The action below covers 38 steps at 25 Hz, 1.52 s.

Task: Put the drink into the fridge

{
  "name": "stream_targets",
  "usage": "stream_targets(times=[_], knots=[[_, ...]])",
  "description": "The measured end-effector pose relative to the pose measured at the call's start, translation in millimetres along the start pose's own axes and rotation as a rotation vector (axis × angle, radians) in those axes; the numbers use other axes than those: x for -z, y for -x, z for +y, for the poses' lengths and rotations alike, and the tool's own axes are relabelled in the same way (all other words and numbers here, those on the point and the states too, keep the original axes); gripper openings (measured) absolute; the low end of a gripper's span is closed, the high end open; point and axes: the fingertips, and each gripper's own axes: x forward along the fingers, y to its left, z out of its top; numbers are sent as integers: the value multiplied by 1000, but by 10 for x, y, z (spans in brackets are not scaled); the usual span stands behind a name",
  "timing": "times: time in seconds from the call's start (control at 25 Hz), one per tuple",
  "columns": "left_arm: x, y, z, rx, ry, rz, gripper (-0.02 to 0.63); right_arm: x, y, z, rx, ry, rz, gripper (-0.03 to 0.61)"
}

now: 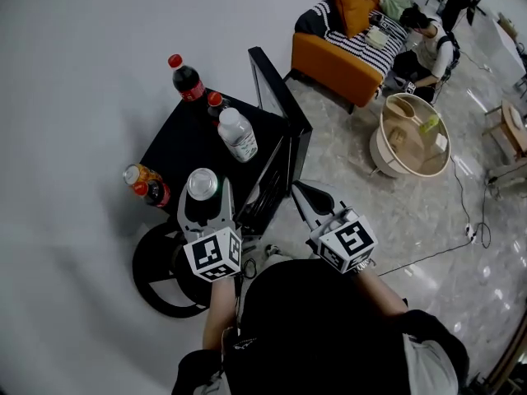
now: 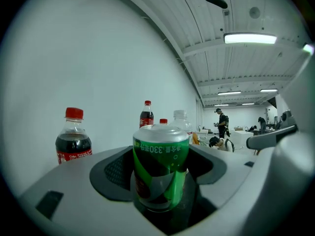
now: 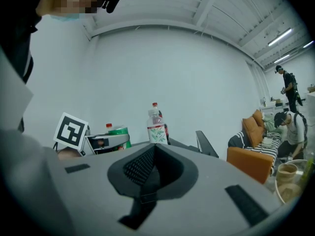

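Fridge (image 1: 177, 142) opening looks just right of your left tongs (image 1: 204, 204), which clamp the green can (image 1: 202, 183) upright. Right tongs (image 1: 300, 191) are closed and empty, nearer the door (image 1: 280, 97).

The head view looks steeply down on the green can (image 1: 202, 183), the left gripper view faces it level and very close, and the right gripper view shares it from its right, farther off.
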Motion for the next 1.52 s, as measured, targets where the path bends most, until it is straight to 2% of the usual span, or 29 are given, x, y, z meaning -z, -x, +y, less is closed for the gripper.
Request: stream_targets(times=[0.32,0.64,0.92,1.16,1.32,1.52], knots=[[-45,347,-685,-17,7,-36,336,-111,459,-305,-81,20,-15,14],[130,627,-1490,-31,40,-33,336,-150,987,-679,-158,19,-2,14],[307,873,-2041,-58,50,-15,336,-178,1330,-869,-243,84,5,14],[390,954,-2172,-87,43,-2,336,-273,1336,-938,-286,87,-2,14],[433,870,-2156,-66,25,-2,336,-248,1208,-987,-294,101,-12,14],[609,680,-2047,-25,28,10,336,-71,956,-1097,-257,93,8,14]])
